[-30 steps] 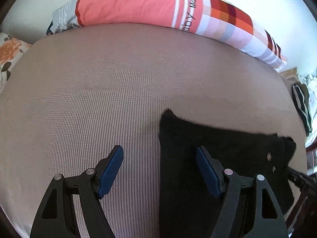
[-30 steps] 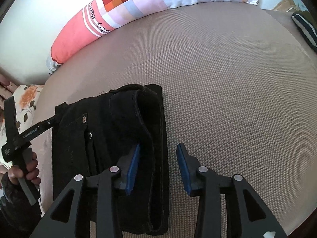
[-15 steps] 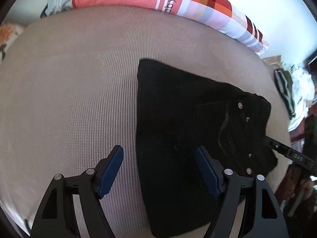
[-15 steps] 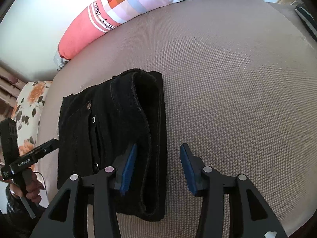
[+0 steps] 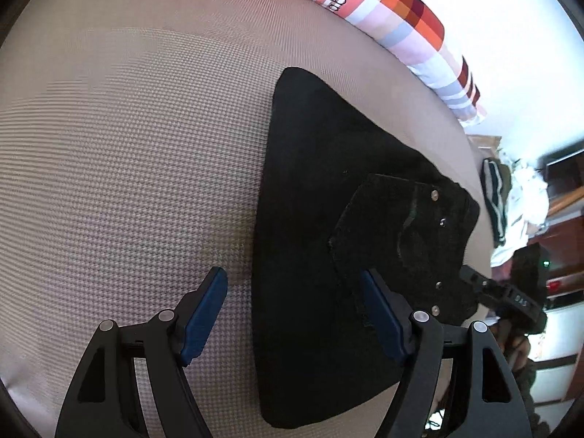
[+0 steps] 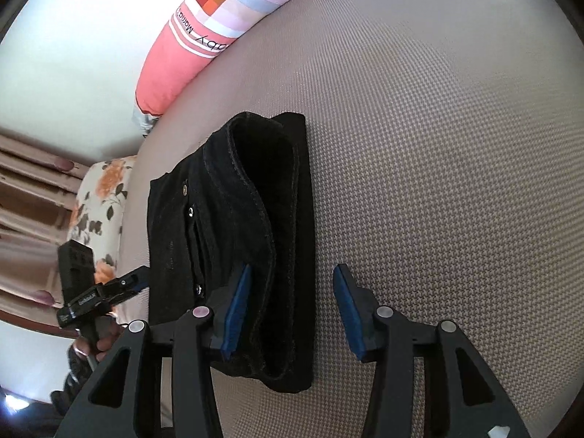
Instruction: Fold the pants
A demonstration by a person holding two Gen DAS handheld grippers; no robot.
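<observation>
Biggest risk from here, I'd say, is the bundle coming undone. The top layer with the waistband isn't lying flat — it's rolled up into a thick ridge along one side, so any nudge or a grab that only catches that top layer could drag it open and leave the pants (image 6: 233, 226) lopsided. Pinching the whole thick stack could also just slip, since it's bulky there.

Left gripper (image 5: 294, 314) has its jaws wide apart with nothing gripped; one pad sits over the bare bed (image 5: 127, 146), the other over the dark cloth, and the pants' edge runs between them. Right gripper (image 6: 290, 310) is about half open and not holding anything either — its left pad hangs over the folded edge, the right one over the bed. Can't tell if either is actually touching the fabric.

The pants are black, button fly showing, already folded down into a compact rectangle in the middle of the beige bed, well short of the striped pillow (image 6: 204, 36). Corners look fairly square apart from that puffy waistband roll.
</observation>
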